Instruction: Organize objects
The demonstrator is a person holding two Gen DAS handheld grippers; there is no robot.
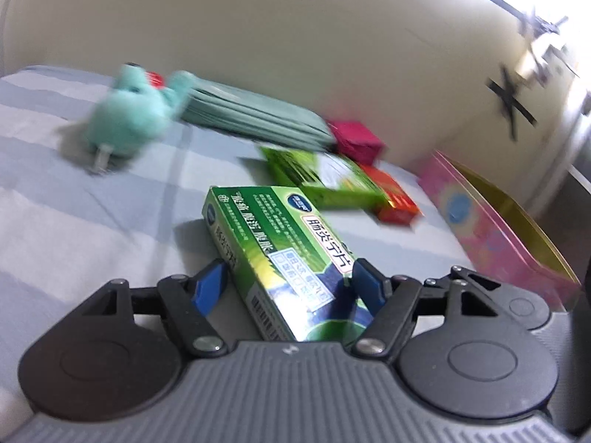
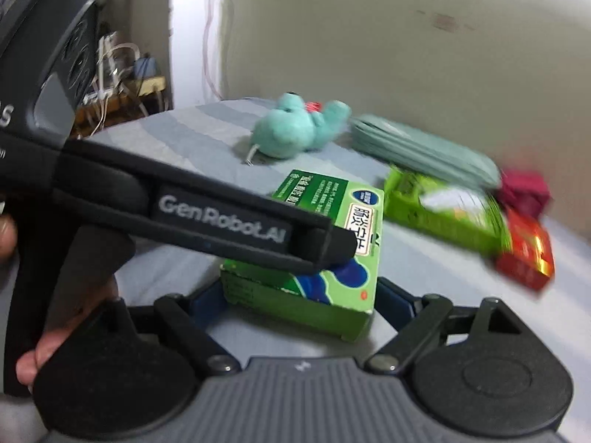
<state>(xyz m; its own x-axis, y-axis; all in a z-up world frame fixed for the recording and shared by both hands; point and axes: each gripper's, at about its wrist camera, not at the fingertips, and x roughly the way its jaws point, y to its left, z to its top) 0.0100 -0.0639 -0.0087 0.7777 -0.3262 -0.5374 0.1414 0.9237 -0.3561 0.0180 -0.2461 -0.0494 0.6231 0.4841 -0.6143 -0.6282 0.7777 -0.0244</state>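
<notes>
A green medicine box [image 1: 280,254] with Chinese print sits between the blue pads of my left gripper [image 1: 290,282], which is shut on it above the striped bedsheet [image 1: 74,221]. In the right wrist view the same box [image 2: 314,277] also sits between my right gripper's [image 2: 299,302] blue pads, which press on its sides. The left gripper's black body [image 2: 221,221] crosses over the box from the left.
A teal plush toy [image 1: 136,110], a teal folded pouch [image 1: 255,118], a second green box [image 1: 328,177], a red box [image 1: 395,199] and a magenta box [image 1: 354,140] lie beyond. A pink tin [image 1: 498,236] stands open at the right, by the wall.
</notes>
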